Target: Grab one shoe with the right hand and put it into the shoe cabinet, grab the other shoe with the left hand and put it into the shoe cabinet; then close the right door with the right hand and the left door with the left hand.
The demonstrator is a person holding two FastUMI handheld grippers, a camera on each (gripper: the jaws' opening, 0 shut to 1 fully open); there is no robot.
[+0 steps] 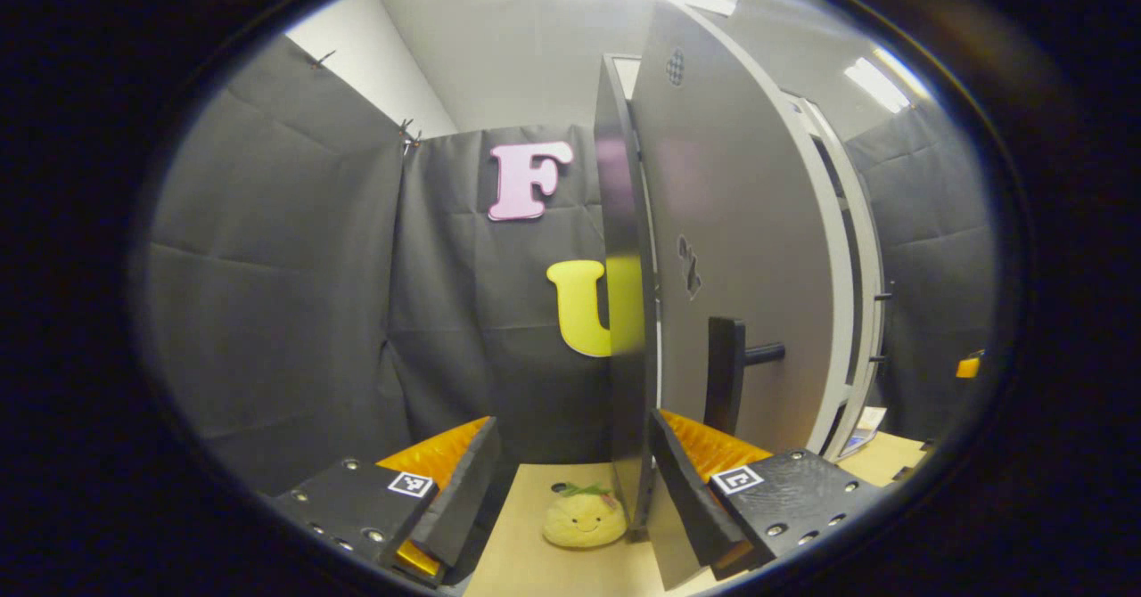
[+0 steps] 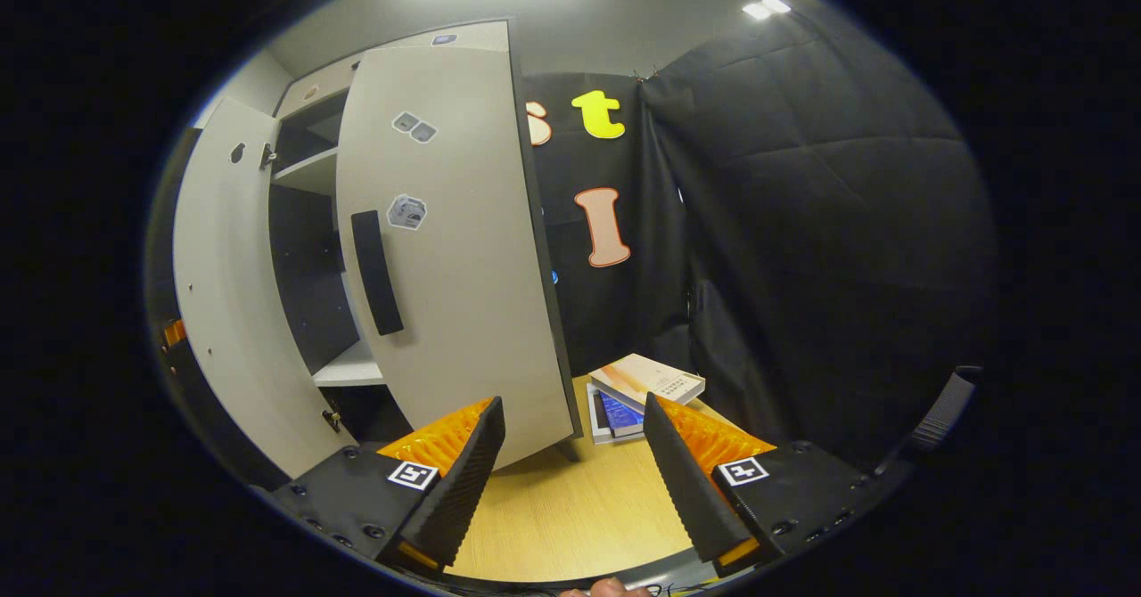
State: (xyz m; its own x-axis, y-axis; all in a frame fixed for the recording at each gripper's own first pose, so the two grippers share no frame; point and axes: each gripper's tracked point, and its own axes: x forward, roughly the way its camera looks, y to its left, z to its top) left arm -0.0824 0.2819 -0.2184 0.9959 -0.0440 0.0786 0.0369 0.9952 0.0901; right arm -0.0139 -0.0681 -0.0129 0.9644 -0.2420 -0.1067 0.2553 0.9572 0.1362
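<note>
Shoe cabinet (image 2: 307, 249) doors stand open. In the right gripper view the cabinet sits at about ten o'clock: pale grey, with a light shelf over a dark inside. Its right door (image 2: 450, 241) swings out toward the camera and carries a dark vertical handle (image 2: 376, 273) and small marker stickers; the left door (image 2: 218, 285) stands open beyond it at nine o'clock. No shoe can be made out inside.

In the left gripper view the left door (image 1: 740, 249) rises edge-on from centre to one o'clock, with its dark handle (image 1: 724, 374) at about four o'clock.

Left gripper (image 1: 570, 490) has its fingers wide apart and holds nothing; its right-hand finger (image 1: 686, 499) lies right against the door's lower edge — contact cannot be told for sure. Right gripper (image 2: 575, 481) is also spread wide and empty, above bare tabletop, its left-hand finger near the right door's bottom corner.

A light wooden table (image 2: 570, 517) carries the cabinet. A yellow plush toy (image 1: 584, 519) lies on it at six o'clock in the left gripper view. Stacked books (image 2: 644, 383) lie just past centre — toward five o'clock — in the right gripper view. Black cloth walls the booth under ceiling lights.
</note>
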